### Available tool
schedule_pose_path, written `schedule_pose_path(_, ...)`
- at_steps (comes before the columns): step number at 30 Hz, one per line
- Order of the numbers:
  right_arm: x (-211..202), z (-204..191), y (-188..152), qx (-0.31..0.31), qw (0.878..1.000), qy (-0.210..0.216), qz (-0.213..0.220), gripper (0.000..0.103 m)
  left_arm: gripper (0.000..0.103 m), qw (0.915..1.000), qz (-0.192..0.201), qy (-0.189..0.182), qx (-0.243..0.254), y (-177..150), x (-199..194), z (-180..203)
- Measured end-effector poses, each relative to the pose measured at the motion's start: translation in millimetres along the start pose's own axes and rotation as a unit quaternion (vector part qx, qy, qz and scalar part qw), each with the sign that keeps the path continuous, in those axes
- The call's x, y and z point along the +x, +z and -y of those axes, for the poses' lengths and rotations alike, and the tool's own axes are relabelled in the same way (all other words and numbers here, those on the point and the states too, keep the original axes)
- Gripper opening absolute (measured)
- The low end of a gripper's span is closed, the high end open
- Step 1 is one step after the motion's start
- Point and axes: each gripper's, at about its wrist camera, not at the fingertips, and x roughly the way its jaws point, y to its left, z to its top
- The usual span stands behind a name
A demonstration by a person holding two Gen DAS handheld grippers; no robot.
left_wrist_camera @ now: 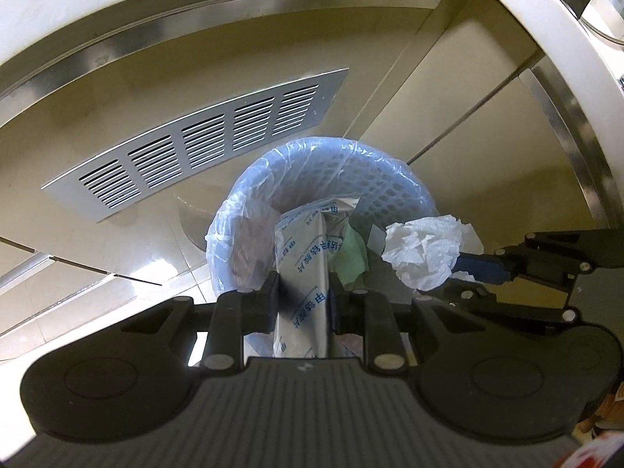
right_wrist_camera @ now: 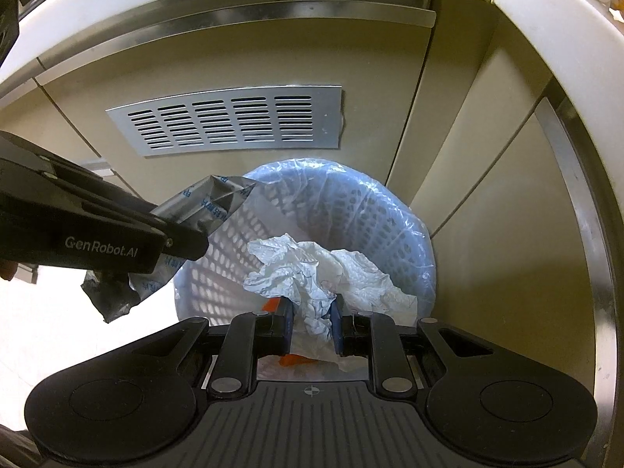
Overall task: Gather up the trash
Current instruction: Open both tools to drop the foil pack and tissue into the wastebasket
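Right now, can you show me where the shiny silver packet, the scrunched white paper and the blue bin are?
Shiny silver foil packet (left_wrist_camera: 308, 273): left wrist view, printed middle.
Scrunched white paper (right_wrist_camera: 308, 277): right wrist view, crumpled middle.
Blue perforated plastic bin (right_wrist_camera: 351, 210): right wrist view, inner wall.

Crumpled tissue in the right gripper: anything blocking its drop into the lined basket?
Nothing visible does. The crumpled tissue hangs over the basket's open mouth; the foil packet in the left gripper sits off to one side.
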Motion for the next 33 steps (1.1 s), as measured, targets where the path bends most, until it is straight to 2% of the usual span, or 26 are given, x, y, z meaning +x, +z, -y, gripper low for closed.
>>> schedule_pose_path(16, -0.9, 3.2, 0.0, 0.008, 1.0, -0.004, 0.001, 0.02, 0.025, 1.0, 0.006, -0.004, -0.003, 6.8, -0.2, 5.6)
schedule_pose_path(18, -1.4, 3.4, -0.1, 0.01, 1.0, -0.004, 0.002, 0.02, 0.029, 0.9999, 0.009, -0.002, -0.006, 6.7, -0.3, 5.5)
schedule_pose_path(20, -0.7, 3.5, -0.4, 0.011, 1.0, -0.005, 0.001, 0.02, 0.056, 0.9999, 0.011, 0.002, -0.009, 6.2, -1.1, 5.4)
schedule_pose_path(33, -1.7, 2.6, -1.3, 0.008, 1.0, -0.001, 0.003, 0.02, 0.057, 0.9997, 0.015, 0.009, -0.018, 1.9, -3.7, 0.9)
